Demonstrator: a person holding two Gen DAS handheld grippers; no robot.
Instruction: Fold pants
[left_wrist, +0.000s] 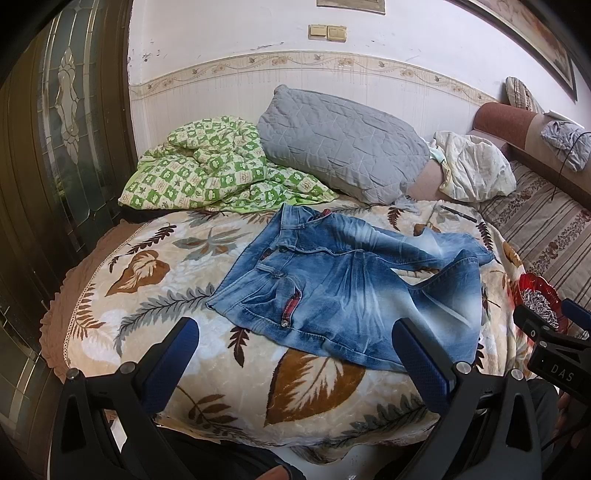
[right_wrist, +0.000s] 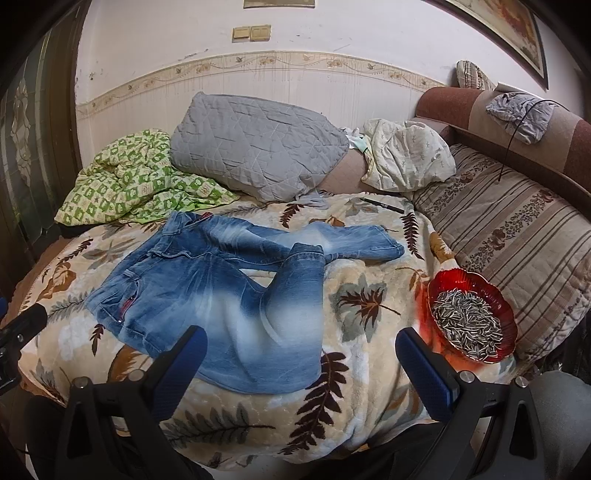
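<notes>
A pair of faded blue jeans (left_wrist: 343, 280) lies spread on a leaf-patterned blanket (left_wrist: 177, 280), waistband to the left, legs running right, the near leg bent back over itself. They also show in the right wrist view (right_wrist: 221, 291). My left gripper (left_wrist: 295, 332) is open and empty, hovering just in front of the jeans' near edge. My right gripper (right_wrist: 301, 345) is open and empty, near the jeans' lower right part. The right gripper's body shows at the right edge of the left wrist view (left_wrist: 550, 339).
A red glass bowl of sunflower seeds (right_wrist: 469, 321) sits on the blanket (right_wrist: 369, 332) right of the jeans. A grey pillow (right_wrist: 255, 147), a green checked quilt (right_wrist: 136, 181), a crumpled white cloth (right_wrist: 406, 155) and a black pen (right_wrist: 382, 205) lie behind. A striped cushion (right_wrist: 517, 240) lies at the right.
</notes>
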